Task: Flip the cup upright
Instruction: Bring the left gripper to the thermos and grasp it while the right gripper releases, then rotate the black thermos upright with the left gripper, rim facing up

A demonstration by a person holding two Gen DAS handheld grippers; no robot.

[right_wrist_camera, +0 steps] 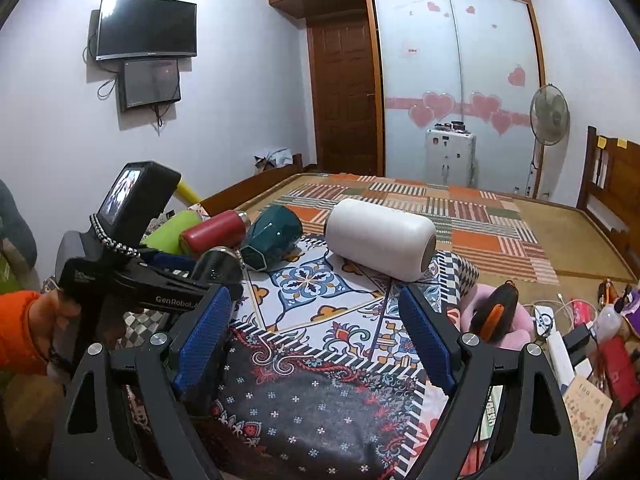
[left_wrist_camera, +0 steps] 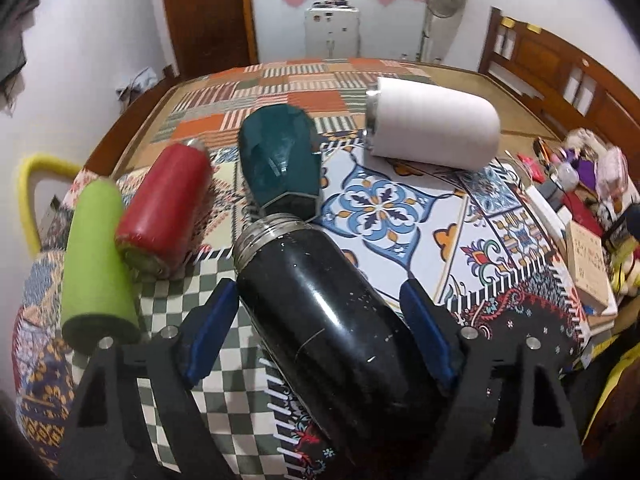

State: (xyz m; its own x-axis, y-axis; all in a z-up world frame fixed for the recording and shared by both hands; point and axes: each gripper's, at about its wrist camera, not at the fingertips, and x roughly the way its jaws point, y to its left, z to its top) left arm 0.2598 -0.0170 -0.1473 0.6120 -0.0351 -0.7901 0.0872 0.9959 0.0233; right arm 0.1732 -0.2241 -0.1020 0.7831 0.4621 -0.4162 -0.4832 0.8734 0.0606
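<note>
Between the spread blue pads of the left gripper (left_wrist_camera: 318, 312) lies the black metal flask (left_wrist_camera: 320, 312) on its side, threaded steel mouth toward 11 o'clock; pad contact cannot be confirmed. Beyond it at 12 o'clock, a dark green faceted cup (left_wrist_camera: 278, 160) lies tipped over. At 10 o'clock: a red cylindrical bottle (left_wrist_camera: 164, 208) and a lime green cylinder (left_wrist_camera: 96, 264), both on their sides. At 1 o'clock: a white rounded tumbler (left_wrist_camera: 434, 130), also lying down. All rest on the patterned patchwork cloth (left_wrist_camera: 460, 240).

Right gripper (right_wrist_camera: 316, 332): fingers wide apart, holding nothing, hovering over the cloth, white tumbler at its 12 o'clock.
</note>
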